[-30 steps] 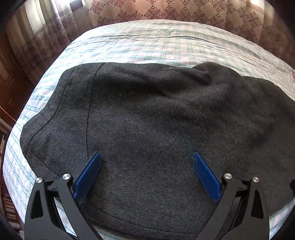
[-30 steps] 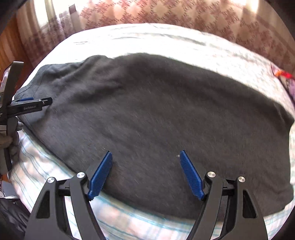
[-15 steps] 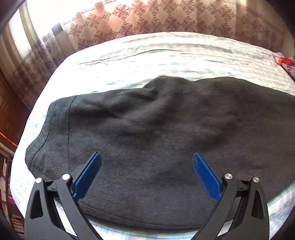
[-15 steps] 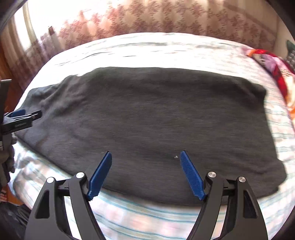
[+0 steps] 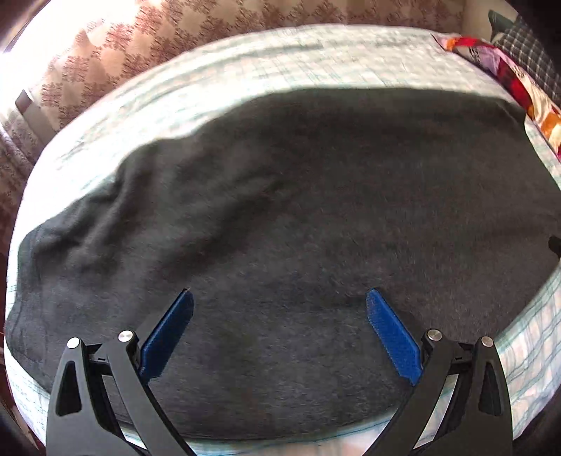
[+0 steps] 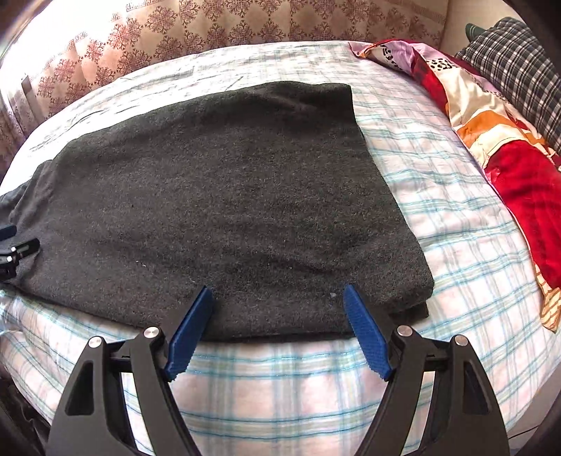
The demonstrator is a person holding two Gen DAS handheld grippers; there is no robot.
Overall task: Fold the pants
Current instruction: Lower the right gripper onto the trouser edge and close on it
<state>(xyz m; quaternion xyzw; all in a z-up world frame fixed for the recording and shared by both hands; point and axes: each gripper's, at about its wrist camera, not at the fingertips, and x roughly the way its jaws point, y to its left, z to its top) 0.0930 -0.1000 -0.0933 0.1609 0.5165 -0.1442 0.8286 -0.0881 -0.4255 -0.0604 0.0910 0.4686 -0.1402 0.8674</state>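
Dark grey pants lie spread flat across a bed, folded lengthwise. In the right wrist view the pants end at a straight edge on the right. My left gripper is open and empty, hovering over the near part of the pants. My right gripper is open and empty, above the pants' near edge close to their right corner. The tip of the left gripper shows at the left edge of the right wrist view.
The bed has a pale checked sheet. A red and orange patterned blanket and a dark plaid cushion lie at the right end. Patterned curtains hang behind the bed.
Both grippers have swung to the right along the pants and stayed open. The pants' right end and the red blanket have come into view.
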